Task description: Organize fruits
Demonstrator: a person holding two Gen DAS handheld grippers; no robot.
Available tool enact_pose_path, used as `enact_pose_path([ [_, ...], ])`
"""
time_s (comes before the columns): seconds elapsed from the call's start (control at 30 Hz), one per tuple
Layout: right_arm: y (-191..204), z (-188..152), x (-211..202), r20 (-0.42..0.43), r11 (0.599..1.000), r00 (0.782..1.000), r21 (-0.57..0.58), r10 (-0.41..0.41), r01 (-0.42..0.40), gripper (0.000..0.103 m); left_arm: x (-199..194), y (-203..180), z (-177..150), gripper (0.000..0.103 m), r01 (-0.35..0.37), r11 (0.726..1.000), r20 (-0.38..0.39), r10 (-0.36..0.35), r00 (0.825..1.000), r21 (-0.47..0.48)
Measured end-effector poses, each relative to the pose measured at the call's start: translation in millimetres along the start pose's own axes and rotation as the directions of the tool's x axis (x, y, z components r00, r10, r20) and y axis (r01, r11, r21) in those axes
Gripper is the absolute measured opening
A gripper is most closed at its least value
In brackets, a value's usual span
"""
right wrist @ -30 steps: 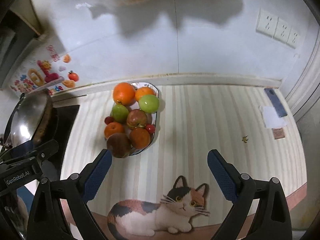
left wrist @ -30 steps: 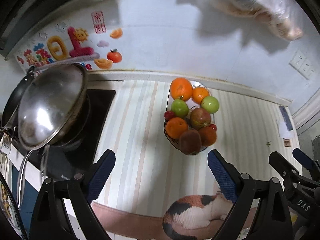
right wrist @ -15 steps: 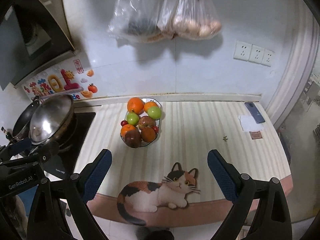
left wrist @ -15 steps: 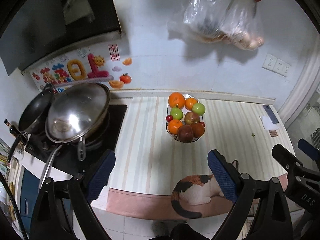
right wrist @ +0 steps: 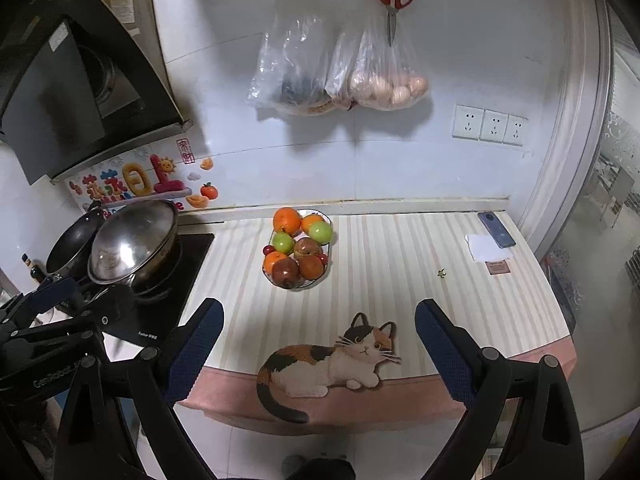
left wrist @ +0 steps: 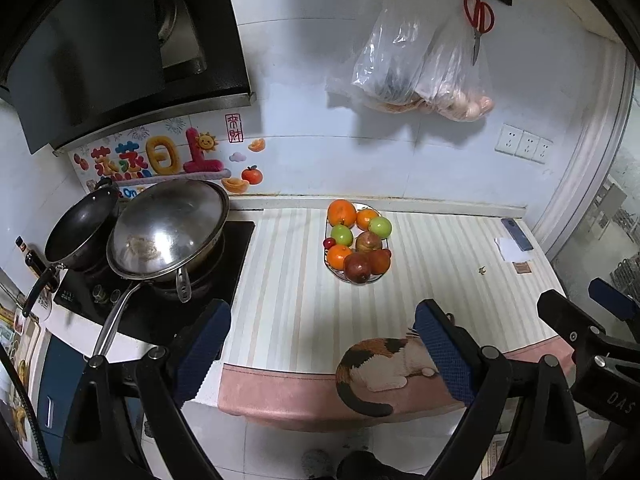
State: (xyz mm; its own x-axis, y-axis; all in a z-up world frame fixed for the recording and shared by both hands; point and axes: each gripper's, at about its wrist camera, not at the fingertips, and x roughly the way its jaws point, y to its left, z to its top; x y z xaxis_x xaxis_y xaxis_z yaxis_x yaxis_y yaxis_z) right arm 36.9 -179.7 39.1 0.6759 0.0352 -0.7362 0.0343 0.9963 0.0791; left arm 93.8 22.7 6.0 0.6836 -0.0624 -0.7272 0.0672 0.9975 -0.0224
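Both grippers hang off the front edge of the counter, well back from the fruit bowl [right wrist: 298, 250]. Left gripper [left wrist: 322, 344] and right gripper [right wrist: 319, 338] both have jaws spread wide, holding nothing. Striped mat [right wrist: 400, 272] is bare between the bowl and the front edge, and to the right of the bowl as far as a phone [right wrist: 496, 229]. The bowl's piled with round glossy oranges, green apples and darker red fruit, near the back wall. Left of the bowl, a shiny steel wok [left wrist: 168, 228] on the stove.

Both the left gripper [left wrist: 322, 350] and right gripper [right wrist: 318, 346] have pulled back, farther from the fruit bowl [left wrist: 357, 242].
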Motion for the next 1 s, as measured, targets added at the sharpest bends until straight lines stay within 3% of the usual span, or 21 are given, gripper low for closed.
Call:
enact_pose_path([
  [0.33, -3, 2, 6, -0.011, 1.000, 1.000, 0.006, 0.010, -0.010, 0.099, -1, 1, -3, 0.095, -0.003, 1.000, -0.007, 0.003, 1.000, -0.013],
  [0.5, -6, 10, 30, -0.035, 1.000, 0.999, 0.010, 0.023, -0.022, 0.100, 12, 0, 5, 0.102, -0.014, 1.000, -0.009, 0.014, 1.000, 0.001],
  [1.0, -4, 24, 88, -0.090, 1.000, 0.996, 0.001, 0.007, -0.007, 0.100, 54, 5, 20, 0.103, -0.059, 0.998, -0.064, 0.058, 0.996, -0.010],
])
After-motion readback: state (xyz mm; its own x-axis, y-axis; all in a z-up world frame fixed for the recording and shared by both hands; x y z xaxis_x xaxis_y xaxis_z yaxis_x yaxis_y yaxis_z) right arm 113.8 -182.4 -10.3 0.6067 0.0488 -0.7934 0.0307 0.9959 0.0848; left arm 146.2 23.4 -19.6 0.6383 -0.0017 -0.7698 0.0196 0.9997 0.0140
